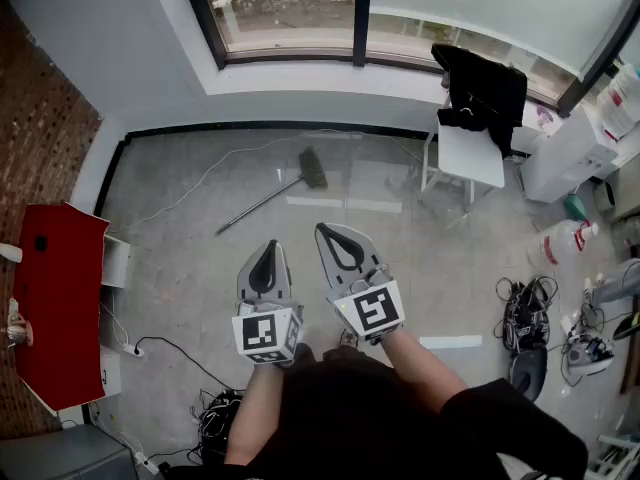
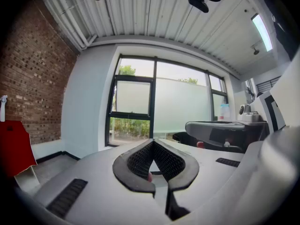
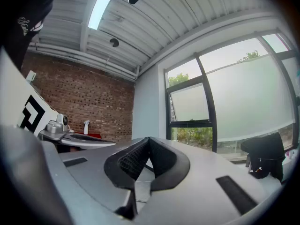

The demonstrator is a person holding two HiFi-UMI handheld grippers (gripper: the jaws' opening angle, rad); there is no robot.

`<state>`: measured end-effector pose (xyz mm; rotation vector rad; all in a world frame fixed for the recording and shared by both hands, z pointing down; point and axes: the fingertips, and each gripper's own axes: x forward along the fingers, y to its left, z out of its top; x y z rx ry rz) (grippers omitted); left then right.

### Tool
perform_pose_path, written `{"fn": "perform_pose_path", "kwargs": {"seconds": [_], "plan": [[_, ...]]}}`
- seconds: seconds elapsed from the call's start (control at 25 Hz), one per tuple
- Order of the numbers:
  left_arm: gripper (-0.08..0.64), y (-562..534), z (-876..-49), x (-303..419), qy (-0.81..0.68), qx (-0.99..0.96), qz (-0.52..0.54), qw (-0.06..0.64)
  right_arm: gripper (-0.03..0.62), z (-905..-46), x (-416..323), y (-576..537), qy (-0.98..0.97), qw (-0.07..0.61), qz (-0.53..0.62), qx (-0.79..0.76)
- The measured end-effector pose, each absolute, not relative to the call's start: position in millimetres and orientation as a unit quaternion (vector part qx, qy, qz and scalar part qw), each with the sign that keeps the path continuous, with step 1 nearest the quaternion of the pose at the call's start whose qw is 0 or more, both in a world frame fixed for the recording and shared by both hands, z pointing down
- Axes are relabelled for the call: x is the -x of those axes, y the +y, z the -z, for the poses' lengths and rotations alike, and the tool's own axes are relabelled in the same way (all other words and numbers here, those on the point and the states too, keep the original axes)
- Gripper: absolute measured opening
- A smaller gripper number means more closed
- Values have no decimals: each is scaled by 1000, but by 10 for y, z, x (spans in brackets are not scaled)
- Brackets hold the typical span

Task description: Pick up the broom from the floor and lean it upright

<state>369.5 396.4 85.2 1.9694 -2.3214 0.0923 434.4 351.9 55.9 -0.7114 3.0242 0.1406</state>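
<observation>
A broom lies flat on the grey floor in the head view, its dark brush head toward the window and its long handle slanting down to the left. My left gripper and right gripper are held side by side well short of the broom, both pointing roughly level toward the window. Both are shut with nothing between the jaws. In the left gripper view my left gripper shows its tips meeting, and in the right gripper view my right gripper does too. The broom is hidden in both gripper views.
A red cabinet stands at the left by a brick wall. A white chair with a black jacket stands at the right. Cables, bottles and a white cord lie on the floor. Large windows run along the far wall.
</observation>
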Motion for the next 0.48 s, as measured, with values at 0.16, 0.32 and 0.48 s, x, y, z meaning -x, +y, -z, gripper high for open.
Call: {"fn": "perform_pose_path", "kwargs": {"seconds": [0.16, 0.32, 0.48], "plan": [[6, 3870, -982, -3728, -764, -642, -39, 53, 8, -658, -4336, 3389, 974, 16, -38, 223], [6, 3837, -1150, -3539, -770, -632, -48, 73, 8, -831, -4215, 3298, 976, 4, -25, 216], [6, 3747, -1296, -3207, -774, -625, -46, 91, 8, -1028, -3942, 3164, 976, -26, -6, 215]]}}
